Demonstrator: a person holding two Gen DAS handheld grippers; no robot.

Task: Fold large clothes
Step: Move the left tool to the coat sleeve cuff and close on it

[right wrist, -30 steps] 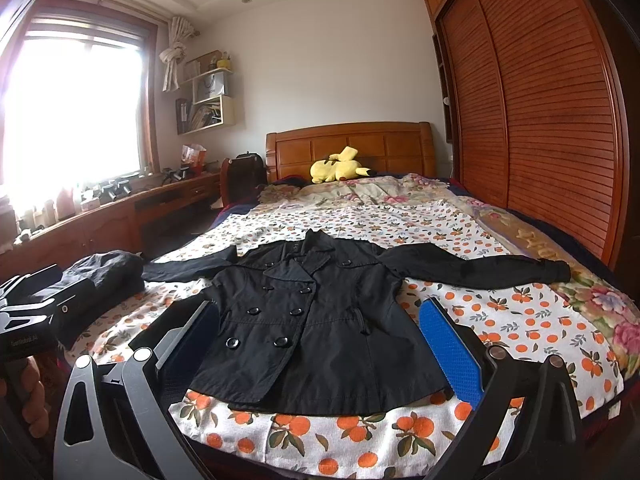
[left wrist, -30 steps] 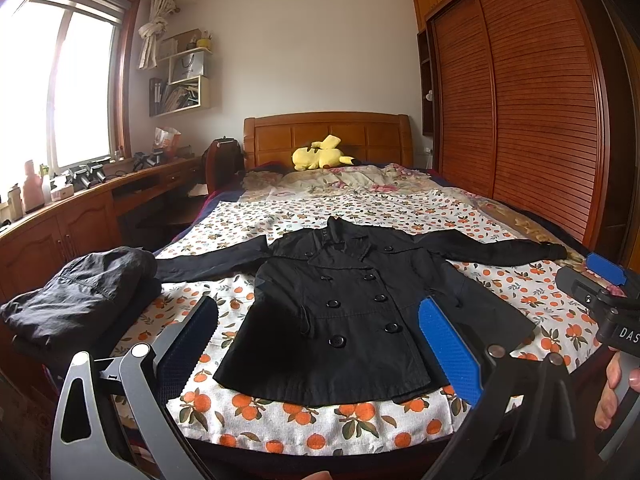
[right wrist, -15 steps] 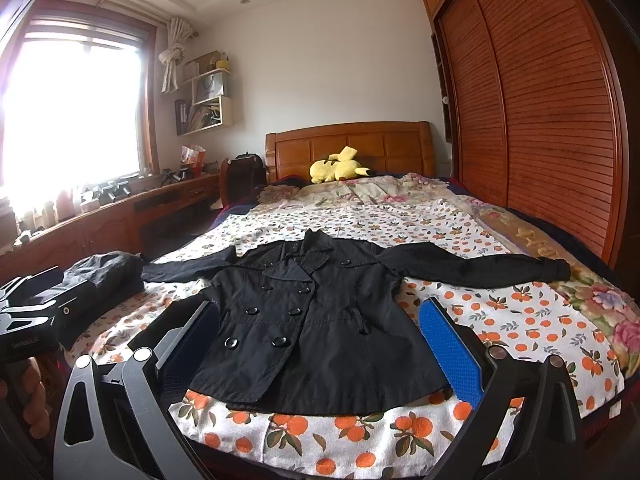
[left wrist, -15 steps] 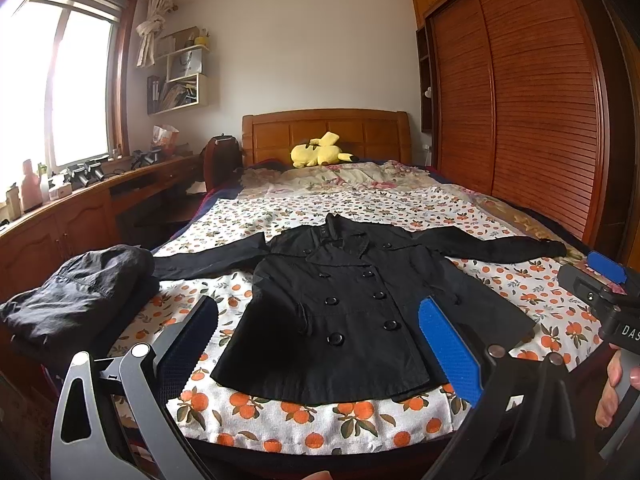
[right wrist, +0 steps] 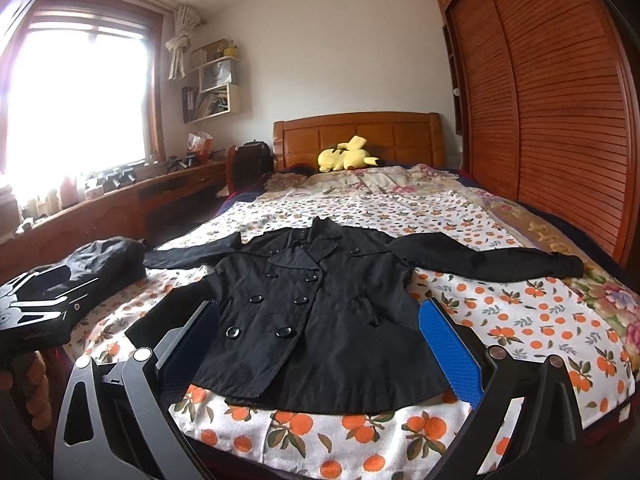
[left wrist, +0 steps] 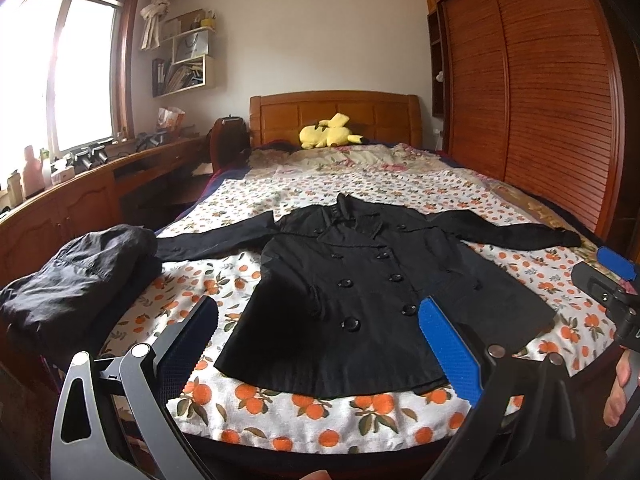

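Note:
A black double-breasted coat (left wrist: 360, 292) lies flat, front up, on the bed with both sleeves spread sideways; it also shows in the right wrist view (right wrist: 312, 312). My left gripper (left wrist: 320, 320) is open and empty, held above the foot of the bed near the coat's hem. My right gripper (right wrist: 320, 316) is open and empty too, hovering before the hem. The right gripper's body shows at the right edge of the left wrist view (left wrist: 608, 284). The left gripper's body shows at the left edge of the right wrist view (right wrist: 36, 312).
The bed (left wrist: 248, 280) has an orange-print sheet. A dark folded garment pile (left wrist: 76, 276) sits at its left edge. A yellow plush toy (left wrist: 330, 132) lies by the headboard. A wooden desk (left wrist: 80, 200) runs along the left; a slatted wardrobe (left wrist: 540, 100) stands on the right.
Both grippers have risen and tilted down slightly, so the coat sits lower in both views. The coat has not moved.

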